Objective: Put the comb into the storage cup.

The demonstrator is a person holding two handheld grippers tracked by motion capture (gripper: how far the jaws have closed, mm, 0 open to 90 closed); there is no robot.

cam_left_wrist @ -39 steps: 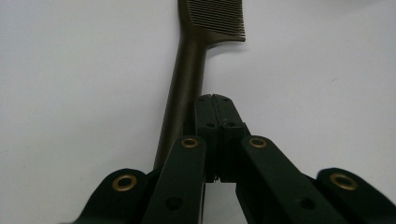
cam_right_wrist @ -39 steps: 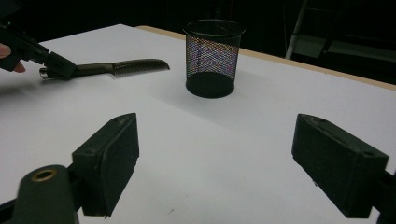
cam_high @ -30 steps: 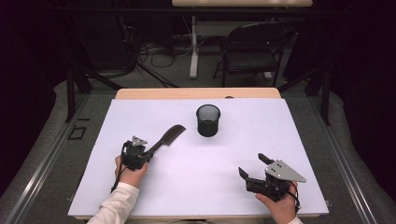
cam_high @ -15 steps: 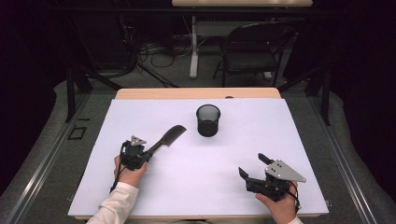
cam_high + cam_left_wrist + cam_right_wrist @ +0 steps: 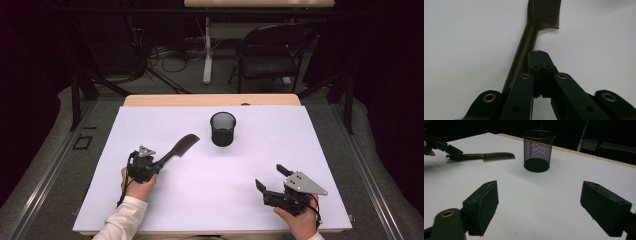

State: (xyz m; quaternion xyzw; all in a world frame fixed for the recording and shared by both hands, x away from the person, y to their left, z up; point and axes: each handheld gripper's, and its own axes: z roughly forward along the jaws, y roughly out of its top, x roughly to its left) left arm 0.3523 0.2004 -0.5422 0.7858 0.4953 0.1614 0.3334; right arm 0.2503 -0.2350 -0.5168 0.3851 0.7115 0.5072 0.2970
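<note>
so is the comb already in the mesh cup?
No. In the high view the comb lies on the white table, left of the mesh cup and apart from it.

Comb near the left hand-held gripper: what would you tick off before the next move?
1. Left hand-held gripper jaws shut: ok.
2. Firm hold on the comb: cannot tell; its handle runs alongside the closed jaws.
3. Mesh cup upright, mouth open, looks empty: ok.
4. Stretch of white table between comb and cup free of things: ok.
5. Right hand-held gripper open, holding nothing, well apart from comb and cup: ok.
</note>
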